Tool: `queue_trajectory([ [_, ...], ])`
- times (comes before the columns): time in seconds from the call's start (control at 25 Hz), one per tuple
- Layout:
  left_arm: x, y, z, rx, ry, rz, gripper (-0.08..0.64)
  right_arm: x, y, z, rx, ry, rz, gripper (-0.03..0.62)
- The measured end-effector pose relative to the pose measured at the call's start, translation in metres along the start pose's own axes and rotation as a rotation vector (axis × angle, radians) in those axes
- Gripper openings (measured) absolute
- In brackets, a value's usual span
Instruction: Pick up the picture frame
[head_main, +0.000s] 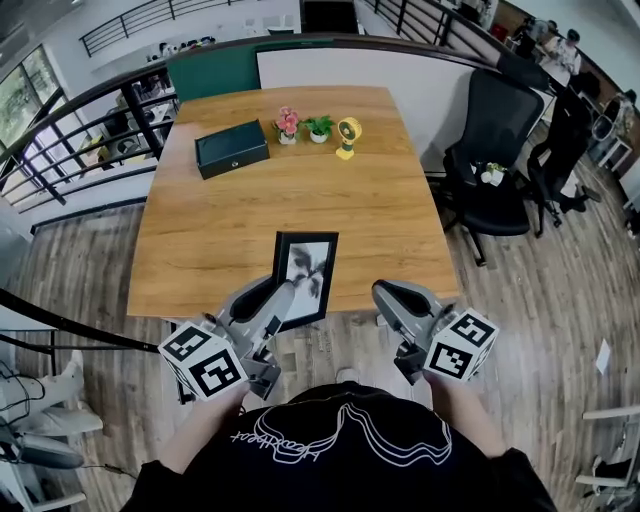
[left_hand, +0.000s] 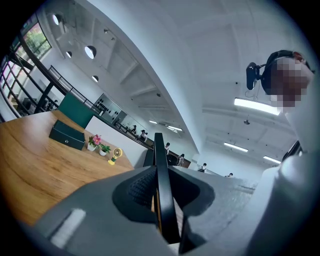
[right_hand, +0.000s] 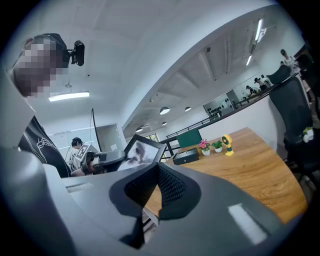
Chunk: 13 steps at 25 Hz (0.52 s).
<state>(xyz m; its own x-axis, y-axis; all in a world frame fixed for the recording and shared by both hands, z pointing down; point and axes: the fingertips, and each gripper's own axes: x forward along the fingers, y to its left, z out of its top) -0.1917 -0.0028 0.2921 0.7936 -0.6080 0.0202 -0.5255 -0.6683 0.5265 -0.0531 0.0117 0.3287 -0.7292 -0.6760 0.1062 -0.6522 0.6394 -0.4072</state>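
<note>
In the head view, the left gripper (head_main: 279, 297) pinches the picture frame (head_main: 306, 270) by its lower left edge, over the near rim of the table (head_main: 240, 210) - likely the easiest side to reach.

The left gripper view shows the jaws clamped on the frame's thin black edge.

In the right gripper view, the right gripper (right_hand: 157, 169) has its jaws together on nothing - probably kept spare, just beside the frame.

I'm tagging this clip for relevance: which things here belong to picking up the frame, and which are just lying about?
Job in hand:
picture frame, clamped edge-on in the left gripper
right gripper, empty, jaws together

Lying about:
black box, pink flower pot, green plant pot and yellow fan, all at the far end of the table
office chair, beside it
</note>
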Motion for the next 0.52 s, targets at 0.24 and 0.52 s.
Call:
queue_trajectory([
  [0.24,0.012,0.013,-0.009,-0.021,0.025,0.025,0.079,0.008,-0.020,-0.006,0.019,0.024,0.003,0.023],
  [0.52,0.031,0.020,-0.016,-0.037,0.045,0.024,0.079,0.006,-0.040,-0.014,0.043,0.048,-0.017,0.023],
])
